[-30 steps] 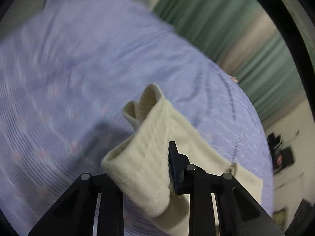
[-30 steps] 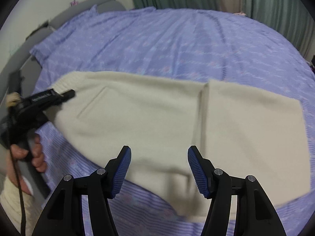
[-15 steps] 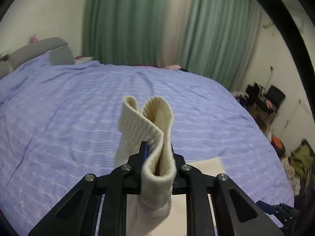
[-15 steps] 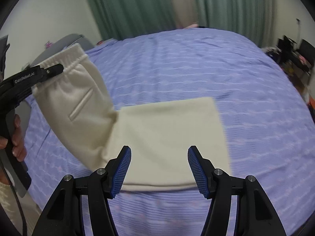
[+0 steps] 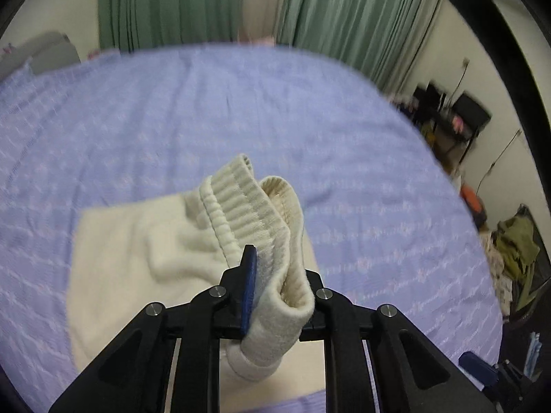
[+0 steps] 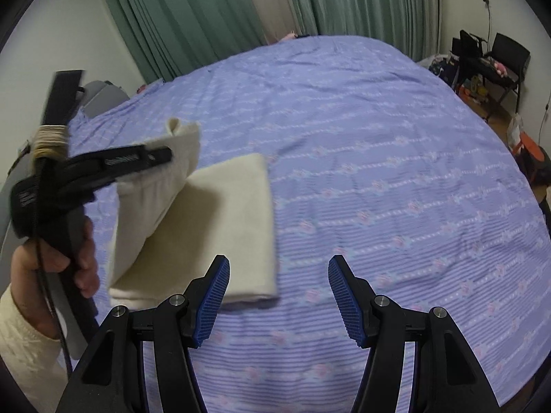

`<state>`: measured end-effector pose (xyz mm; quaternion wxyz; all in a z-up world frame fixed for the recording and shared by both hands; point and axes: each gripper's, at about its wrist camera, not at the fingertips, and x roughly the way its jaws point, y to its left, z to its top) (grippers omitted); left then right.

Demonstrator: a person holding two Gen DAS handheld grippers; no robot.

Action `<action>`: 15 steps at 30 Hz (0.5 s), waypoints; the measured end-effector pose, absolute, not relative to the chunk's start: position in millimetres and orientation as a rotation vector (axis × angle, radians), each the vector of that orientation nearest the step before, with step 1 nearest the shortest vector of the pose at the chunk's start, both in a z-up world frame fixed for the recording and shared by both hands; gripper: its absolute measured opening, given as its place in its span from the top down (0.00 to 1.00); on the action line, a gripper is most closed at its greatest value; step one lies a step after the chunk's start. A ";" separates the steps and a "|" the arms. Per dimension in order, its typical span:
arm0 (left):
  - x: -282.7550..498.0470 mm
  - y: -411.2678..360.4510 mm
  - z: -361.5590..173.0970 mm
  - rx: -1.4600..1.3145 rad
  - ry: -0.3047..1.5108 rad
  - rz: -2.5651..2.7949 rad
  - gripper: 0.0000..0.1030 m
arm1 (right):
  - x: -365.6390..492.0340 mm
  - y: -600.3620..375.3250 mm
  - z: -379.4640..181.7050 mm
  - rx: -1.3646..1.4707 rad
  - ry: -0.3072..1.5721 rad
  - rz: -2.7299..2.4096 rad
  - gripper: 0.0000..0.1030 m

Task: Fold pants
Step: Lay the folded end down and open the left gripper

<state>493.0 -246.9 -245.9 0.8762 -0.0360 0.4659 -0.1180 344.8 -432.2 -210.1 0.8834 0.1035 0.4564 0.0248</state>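
Cream pants [image 6: 227, 213] lie partly folded on the purple bedspread [image 6: 378, 172]. My left gripper [image 5: 275, 275] pinches the ribbed waistband [image 5: 248, 206], its jaws easing slightly apart with the bunched cloth still pressed between the pads. The waistband end hangs lifted over the flat lower part of the pants [image 5: 137, 247]. In the right wrist view the left gripper [image 6: 165, 155] holds that end above the flat layer, gripped by a hand [image 6: 82, 265]. My right gripper [image 6: 279, 275] hovers open and empty just right of the pants' near edge.
Green curtains [image 6: 206, 10] hang behind the bed. A black chair and clutter [image 6: 489, 58] stand at the far right by the wall, and a bag and clothes [image 5: 516, 244] lie on the floor. A grey headboard [image 6: 103, 96] is at the left.
The left gripper carried the waistband up and across, so the upper half now hangs over the lower half. The right gripper swept along the bed, staying open and empty.
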 end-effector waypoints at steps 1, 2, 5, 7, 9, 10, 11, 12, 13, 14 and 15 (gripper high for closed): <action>491.7 -251.8 -252.7 -0.092 0.996 -0.271 0.72 | 344.4 -437.9 -214.4 0.216 0.961 0.049 0.41; 490.6 -253.7 -255.3 -0.125 1.007 -0.313 0.67 | 344.7 -442.4 -217.9 0.218 0.971 0.049 0.41; 478.6 -256.5 -249.0 -0.176 0.992 -0.392 0.39 | 344.8 -453.0 -224.6 0.235 0.982 0.058 0.41; 464.2 -250.9 -234.2 -0.126 0.932 -0.354 0.36 | 343.8 -457.4 -224.6 0.243 0.981 0.066 0.41; 451.5 -235.9 -225.2 -0.104 0.899 -0.345 0.34 | 348.7 -454.4 -224.1 0.246 0.977 0.090 0.41; 445.0 -225.5 -222.1 -0.083 0.886 -0.323 0.31 | 351.2 -450.1 -222.9 0.242 0.970 0.107 0.41; 442.1 -215.2 -220.7 -0.059 0.876 -0.300 0.30 | 354.0 -446.9 -223.1 0.235 0.964 0.123 0.41; 439.0 -203.7 -220.9 -0.031 0.868 -0.277 0.30 | 357.7 -441.0 -221.7 0.225 0.954 0.148 0.41; 436.5 -191.2 -223.5 -0.004 0.871 -0.254 0.30 | 362.1 -434.5 -220.7 0.215 0.943 0.177 0.41; 434.5 -179.7 -225.2 0.018 0.877 -0.230 0.30 | 366.3 -428.9 -220.4 0.208 0.935 0.201 0.41; 433.5 -167.1 -229.6 0.039 0.883 -0.204 0.30 | 373.0 -420.7 -220.7 0.196 0.926 0.232 0.41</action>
